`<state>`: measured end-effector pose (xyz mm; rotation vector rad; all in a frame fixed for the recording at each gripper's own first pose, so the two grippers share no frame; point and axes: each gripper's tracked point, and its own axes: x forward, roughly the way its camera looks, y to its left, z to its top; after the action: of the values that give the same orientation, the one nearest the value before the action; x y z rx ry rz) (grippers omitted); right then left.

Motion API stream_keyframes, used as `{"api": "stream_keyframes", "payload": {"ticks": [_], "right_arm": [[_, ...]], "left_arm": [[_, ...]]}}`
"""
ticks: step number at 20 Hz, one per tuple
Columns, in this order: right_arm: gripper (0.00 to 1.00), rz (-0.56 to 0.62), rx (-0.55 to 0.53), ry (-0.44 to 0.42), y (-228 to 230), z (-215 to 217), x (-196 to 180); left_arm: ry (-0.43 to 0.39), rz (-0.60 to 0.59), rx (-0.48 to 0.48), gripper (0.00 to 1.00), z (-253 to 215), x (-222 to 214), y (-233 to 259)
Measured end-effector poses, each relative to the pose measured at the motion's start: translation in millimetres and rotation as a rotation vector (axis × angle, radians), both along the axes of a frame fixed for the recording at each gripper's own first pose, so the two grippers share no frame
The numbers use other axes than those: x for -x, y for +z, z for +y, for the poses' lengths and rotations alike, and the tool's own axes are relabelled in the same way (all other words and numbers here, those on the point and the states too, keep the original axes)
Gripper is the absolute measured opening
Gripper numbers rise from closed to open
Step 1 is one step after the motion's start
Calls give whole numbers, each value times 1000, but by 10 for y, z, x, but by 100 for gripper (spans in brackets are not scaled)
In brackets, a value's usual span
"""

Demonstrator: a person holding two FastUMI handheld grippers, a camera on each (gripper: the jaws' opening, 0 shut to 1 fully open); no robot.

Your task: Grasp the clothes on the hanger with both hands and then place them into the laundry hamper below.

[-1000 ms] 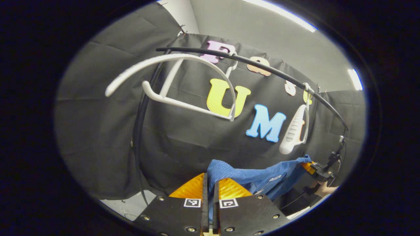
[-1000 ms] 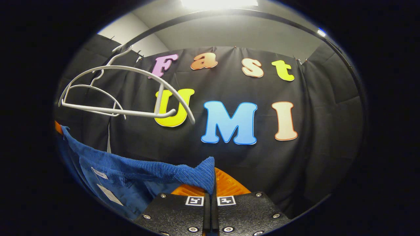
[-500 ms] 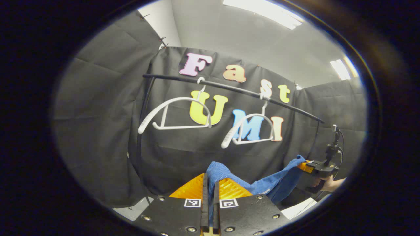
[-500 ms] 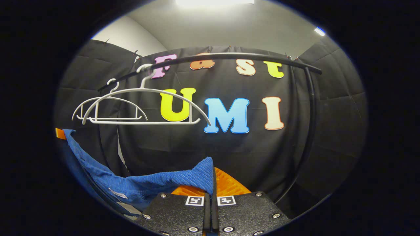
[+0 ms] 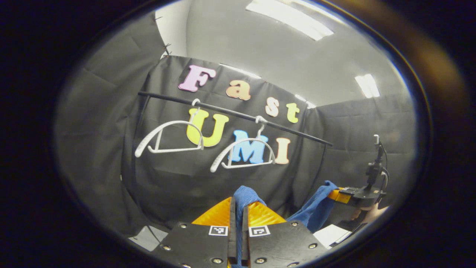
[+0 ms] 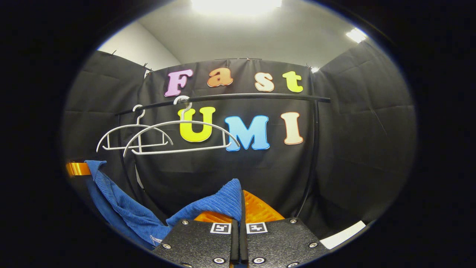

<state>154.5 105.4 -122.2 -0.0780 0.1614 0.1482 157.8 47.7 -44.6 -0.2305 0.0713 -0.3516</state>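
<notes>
Both tongs are pinched fully together on cloth: our left gripper [image 5: 238,208] has a fold of the ribbed blue knitted garment [image 5: 245,195] squeezed between its fingers, and our right gripper [image 6: 240,208] clamps another edge of it [image 6: 219,203]. We hold it at two separate spots so that it hangs as a sling between our hands, clear of the rack, ready to go down into the hamper, which we judge lies below what either camera takes in

Going left to right in the left gripper view, we see two bare white plastic hangers [image 5: 167,139] [image 5: 243,154] on the thin black rail [image 5: 230,111], then the garment's far end rising to the other gripper [image 5: 340,194] and the hand [image 5: 372,214] holding it. Our right gripper view gives instead the sagging middle of the cloth [image 6: 122,208], what may be a small white label low on it, the same hangers [image 6: 130,137] [image 6: 178,136] face on, and the rail's right upright [image 6: 312,149]
</notes>
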Motion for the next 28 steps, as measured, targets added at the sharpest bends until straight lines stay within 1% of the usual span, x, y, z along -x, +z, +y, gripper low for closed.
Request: {"api": "stream_keyframes", "payload": {"ticks": [4, 8, 11, 16, 20, 24, 28], "right_arm": [[0, 59, -9, -9, -238, 107, 257], [1, 136, 3, -22, -616, 105, 421], [1, 200, 4, -46, -927, 35, 514], [1, 291, 9, -48, -1447, 4, 596], [1, 392, 10, -78, -2004, -99, 670], [1, 495, -1, -104, -2542, -158, 754], [1, 590, -1, -99, -3090, -187, 895]], "left_arm": [[-52, 39, -10, 5, -173, 125, -236], [-79, 78, -67, 5, -369, 167, -591], [-95, 123, -91, 6, -487, 212, -903], [-67, 243, -120, 6, -513, 200, -1489], [-37, 328, -140, 6, -471, 239, -1994], [-20, 404, -191, 6, -408, 286, -2570], [-3, 488, -237, 6, -363, 281, -3139]]}}
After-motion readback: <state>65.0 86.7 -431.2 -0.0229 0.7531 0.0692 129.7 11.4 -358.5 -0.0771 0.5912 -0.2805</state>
